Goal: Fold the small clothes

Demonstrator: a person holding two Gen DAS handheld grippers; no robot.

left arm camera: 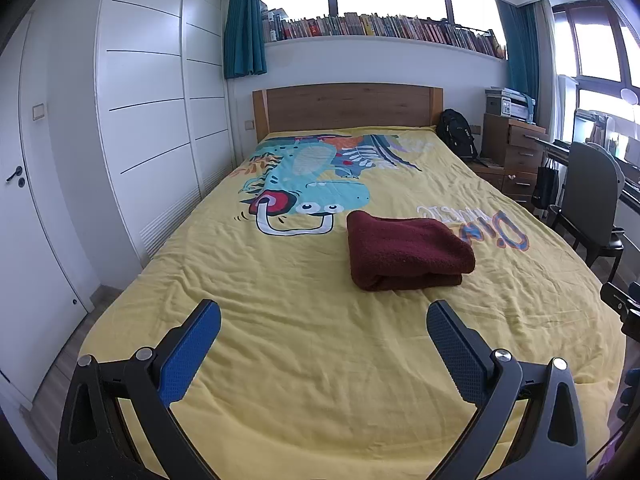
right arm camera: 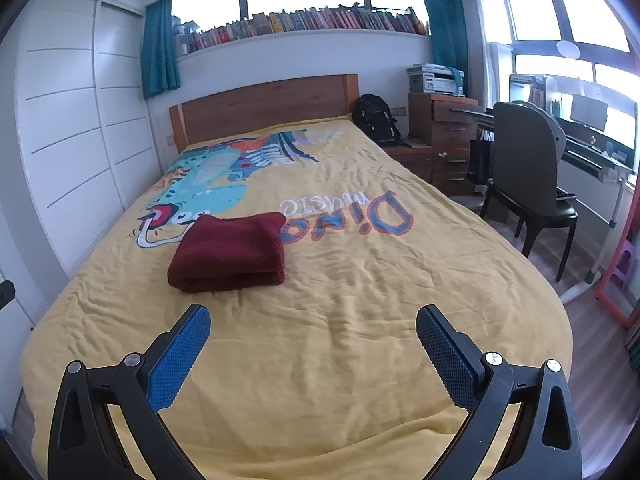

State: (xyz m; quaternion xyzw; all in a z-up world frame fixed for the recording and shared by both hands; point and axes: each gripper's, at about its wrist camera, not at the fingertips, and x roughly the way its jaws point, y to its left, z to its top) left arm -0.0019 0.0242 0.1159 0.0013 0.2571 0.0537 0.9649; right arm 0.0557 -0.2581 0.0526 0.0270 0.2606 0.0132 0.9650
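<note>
Nearest in each wrist view are the tools themselves. The left gripper (left arm camera: 324,316) is spread wide with nothing between its blue pads; it hangs above the foot edge of the bed, clear of the cover. The right gripper (right arm camera: 313,320) is likewise released and empty, over the same foot edge. Neither touches any cloth.

Beyond them lies bare, lightly creased yellow bedspread (left arm camera: 280,360). Further on, about midway up the bed and well apart from both grippers, rests the dark red garment (left arm camera: 404,254), seen also from the right wrist (right arm camera: 230,254). It sits as a compact, layered bundle with a rounded fold facing the foot edge, just short of the printed dinosaur (left arm camera: 316,196) and beside the lettering.

Assessment: this item appears fully folded and set down. No other unfolded clothing is visible on the bed, so whether further pieces remain cannot be determined.

At the far end stand the wooden headboard (left arm camera: 348,106) and a shelf of books (left arm camera: 380,26).
</note>
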